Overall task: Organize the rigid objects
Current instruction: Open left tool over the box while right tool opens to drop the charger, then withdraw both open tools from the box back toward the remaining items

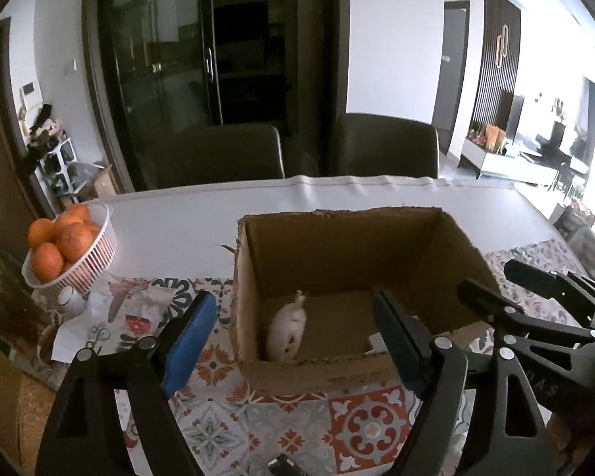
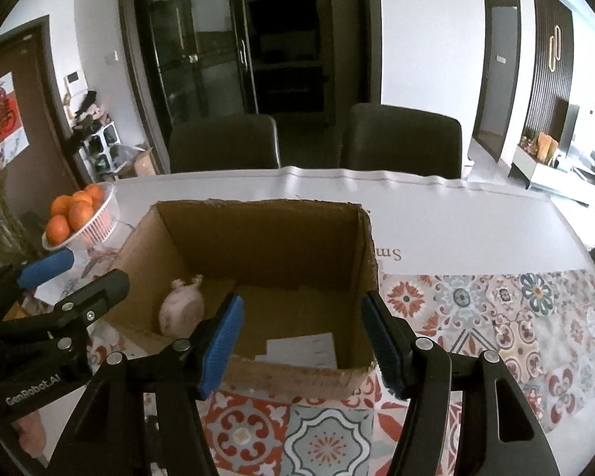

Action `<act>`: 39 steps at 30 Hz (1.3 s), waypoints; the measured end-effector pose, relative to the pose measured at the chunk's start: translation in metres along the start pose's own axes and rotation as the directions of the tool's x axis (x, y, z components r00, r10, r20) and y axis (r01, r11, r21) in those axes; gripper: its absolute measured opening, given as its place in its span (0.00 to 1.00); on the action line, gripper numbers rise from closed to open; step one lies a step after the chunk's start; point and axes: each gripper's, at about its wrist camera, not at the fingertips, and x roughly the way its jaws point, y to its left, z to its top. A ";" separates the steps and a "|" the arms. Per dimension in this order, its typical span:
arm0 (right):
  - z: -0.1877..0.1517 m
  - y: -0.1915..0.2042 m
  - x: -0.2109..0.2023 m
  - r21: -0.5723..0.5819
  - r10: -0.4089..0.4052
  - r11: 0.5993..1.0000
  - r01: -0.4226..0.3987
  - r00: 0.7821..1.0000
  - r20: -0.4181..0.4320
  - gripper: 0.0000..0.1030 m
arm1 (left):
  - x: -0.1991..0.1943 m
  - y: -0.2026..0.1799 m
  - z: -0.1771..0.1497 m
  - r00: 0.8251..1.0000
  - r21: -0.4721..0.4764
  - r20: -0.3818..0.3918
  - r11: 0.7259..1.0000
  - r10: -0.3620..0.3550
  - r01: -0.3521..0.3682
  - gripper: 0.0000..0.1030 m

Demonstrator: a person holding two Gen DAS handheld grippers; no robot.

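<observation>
An open cardboard box (image 1: 349, 246) stands on the patterned tablecloth; it also shows in the right wrist view (image 2: 258, 234). A small pale pig-shaped figurine (image 1: 287, 333) lies inside at the box's left wall, seen again in the right wrist view (image 2: 180, 309). A white paper slip (image 2: 299, 347) lies on the box floor. My left gripper (image 1: 297, 341) is open and empty, just before the box's near wall. My right gripper (image 2: 301, 341) is open and empty, straddling the near wall. Each gripper shows in the other's view: the right one (image 1: 535, 297), the left one (image 2: 59, 281).
A white basket of oranges (image 1: 65, 250) sits at the table's left, also in the right wrist view (image 2: 79, 214), with small white items (image 1: 73, 299) beside it. Two dark chairs (image 2: 222, 142) stand behind the table. White table covering (image 2: 456, 230) lies beyond the box.
</observation>
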 end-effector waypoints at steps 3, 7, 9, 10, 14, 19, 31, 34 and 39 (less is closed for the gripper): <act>-0.003 0.004 -0.012 -0.001 -0.004 1.000 0.004 1.000 0.024 0.61 | -0.012 0.002 -0.003 1.000 -0.001 0.018 1.000 0.002 -0.002 0.80; -0.008 0.009 -0.028 -0.004 -0.026 1.000 0.026 0.998 0.063 0.61 | -0.025 0.006 -0.008 0.999 -0.003 0.032 1.000 0.008 -0.008 0.80; -0.011 0.012 -0.036 -0.008 -0.038 0.999 0.038 0.996 0.080 0.61 | -0.033 0.006 -0.012 0.999 0.005 0.043 1.000 0.011 -0.012 0.80; -0.012 0.013 -0.039 -0.008 -0.040 0.999 0.041 0.995 0.087 0.61 | -0.035 0.006 -0.013 0.999 0.009 0.049 1.000 0.018 -0.018 0.80; -0.019 0.019 -0.049 -0.018 -0.040 0.999 0.042 0.994 0.099 0.62 | -0.048 0.008 -0.022 0.997 0.021 0.069 1.000 0.020 -0.022 0.81; -0.032 0.024 -0.060 -0.009 -0.026 1.000 0.027 0.995 0.100 0.63 | -0.059 0.012 -0.034 0.997 0.034 0.078 0.999 0.009 -0.012 0.82; -0.067 0.041 -0.079 -0.001 -0.024 1.000 0.024 0.995 0.100 0.67 | -0.087 0.020 -0.073 0.991 0.068 0.128 0.997 0.034 -0.043 0.90; -0.076 0.044 -0.082 -0.003 -0.031 1.000 0.031 0.995 0.097 0.71 | -0.091 0.024 -0.084 0.991 0.071 0.126 0.996 0.035 -0.044 0.90; -0.092 0.053 -0.085 -0.012 -0.037 0.999 0.038 0.995 0.093 0.73 | -0.096 0.027 -0.097 0.992 0.077 0.118 0.995 0.048 -0.058 0.90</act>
